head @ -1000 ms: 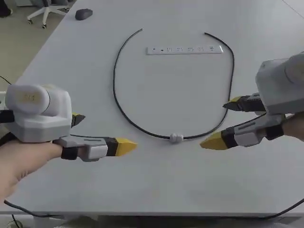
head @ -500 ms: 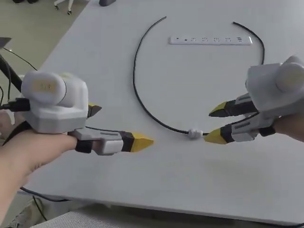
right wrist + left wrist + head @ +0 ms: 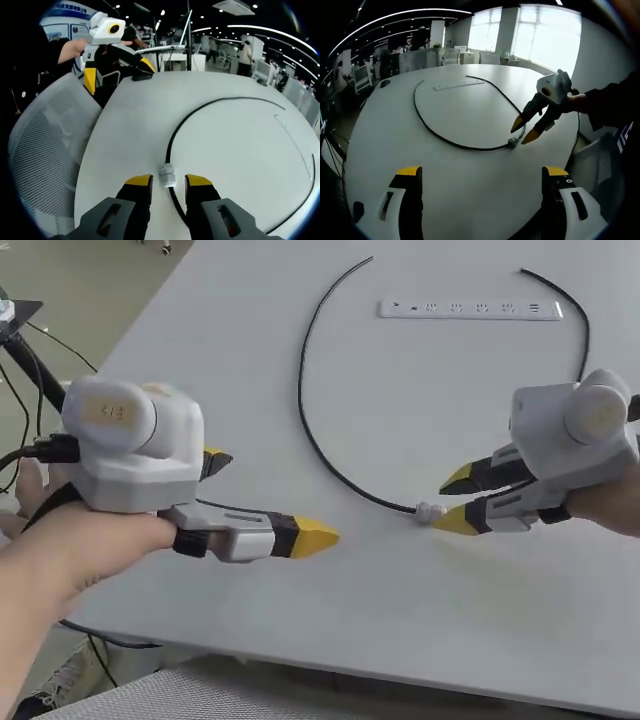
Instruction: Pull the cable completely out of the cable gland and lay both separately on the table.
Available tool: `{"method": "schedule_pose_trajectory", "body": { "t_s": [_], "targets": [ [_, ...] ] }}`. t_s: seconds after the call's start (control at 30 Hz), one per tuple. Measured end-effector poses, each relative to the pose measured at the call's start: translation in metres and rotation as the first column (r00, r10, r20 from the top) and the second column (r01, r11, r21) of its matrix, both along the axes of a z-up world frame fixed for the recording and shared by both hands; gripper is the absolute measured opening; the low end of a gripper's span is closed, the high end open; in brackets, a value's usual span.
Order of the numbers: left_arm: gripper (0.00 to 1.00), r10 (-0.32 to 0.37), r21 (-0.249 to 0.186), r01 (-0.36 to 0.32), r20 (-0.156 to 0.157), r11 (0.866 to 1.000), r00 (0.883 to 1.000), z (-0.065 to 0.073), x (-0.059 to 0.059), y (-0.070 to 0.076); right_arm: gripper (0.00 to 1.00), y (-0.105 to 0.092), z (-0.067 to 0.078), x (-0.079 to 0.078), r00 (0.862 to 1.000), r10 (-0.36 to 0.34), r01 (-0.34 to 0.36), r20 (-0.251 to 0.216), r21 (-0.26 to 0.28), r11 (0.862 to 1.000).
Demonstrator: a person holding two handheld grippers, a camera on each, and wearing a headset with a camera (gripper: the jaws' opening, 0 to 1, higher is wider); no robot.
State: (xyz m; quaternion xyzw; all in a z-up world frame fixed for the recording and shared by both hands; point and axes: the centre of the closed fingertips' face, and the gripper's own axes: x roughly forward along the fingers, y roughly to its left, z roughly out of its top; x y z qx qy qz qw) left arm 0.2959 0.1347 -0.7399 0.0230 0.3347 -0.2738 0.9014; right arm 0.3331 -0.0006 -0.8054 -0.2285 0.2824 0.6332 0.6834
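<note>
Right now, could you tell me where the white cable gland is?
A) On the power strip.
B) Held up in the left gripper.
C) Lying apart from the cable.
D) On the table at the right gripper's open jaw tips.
D: in the right gripper view the cable gland lies on the table, threaded on the cable, in the gap between the right gripper's open tips.

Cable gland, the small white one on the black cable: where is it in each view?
Head view: small white cable gland right of centre, at the tips of the right hand-held gripper.
Left gripper view: the gland sits right of centre, by those same tips.
Right gripper view: the gland lies bottom centre, between the open jaws.
Shared landmark: the black cable threaded through it.
</note>
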Motion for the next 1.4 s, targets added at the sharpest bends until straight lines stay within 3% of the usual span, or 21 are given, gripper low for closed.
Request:
{"method": "schedule_pose_trajectory", "body": {
  "t_s": [0.1,0.33,0.57,0.87,1.1,1.27,1.37,1.4],
  "targets": [
    [0.99,-0.002,0.000,0.002,-0.007,1.000,1.000,-0.001,-0.001,0.000,0.18,0.001,-0.005,0.001,1.000,0.012,-0.012,0.028,-0.019,1.000],
    [0.99,-0.004,0.001,0.004,-0.011,1.000,1.000,-0.002,-0.002,0.000,0.15,0.003,-0.011,-0.001,1.000,0.021,-0.021,0.004,-0.027,0.999],
    [0.99,-0.007,0.003,0.007,-0.016,1.000,1.000,-0.003,-0.003,0.000,0.09,0.003,-0.014,0.000,1.000,0.028,-0.027,0.010,-0.037,0.999],
    [0.99,-0.020,0.002,0.020,-0.016,1.000,1.000,-0.003,-0.001,-0.004,0.09,0.002,-0.016,0.001,1.000,0.016,-0.016,0.002,-0.039,0.999],
    [0.96,-0.040,-0.027,0.040,-0.008,0.999,0.999,-0.001,0.003,-0.011,0.08,0.002,-0.014,0.001,0.999,0.027,-0.026,0.037,-0.045,0.999],
    [0.90,-0.086,-0.047,0.086,0.003,0.995,0.996,0.001,0.009,-0.021,0.07,-0.001,-0.003,0.003,0.999,0.029,-0.029,0.029,-0.024,0.999],
    [0.84,-0.150,-0.059,0.152,0.038,0.987,0.988,0.007,0.013,-0.034,0.07,-0.002,0.010,0.001,0.999,0.045,-0.045,0.026,0.008,0.999],
    [0.83,-0.171,-0.091,0.176,0.066,0.980,0.983,0.013,0.016,-0.042,0.07,-0.002,0.013,0.001,0.999,0.043,-0.043,0.028,0.014,0.999]
  ]
}}
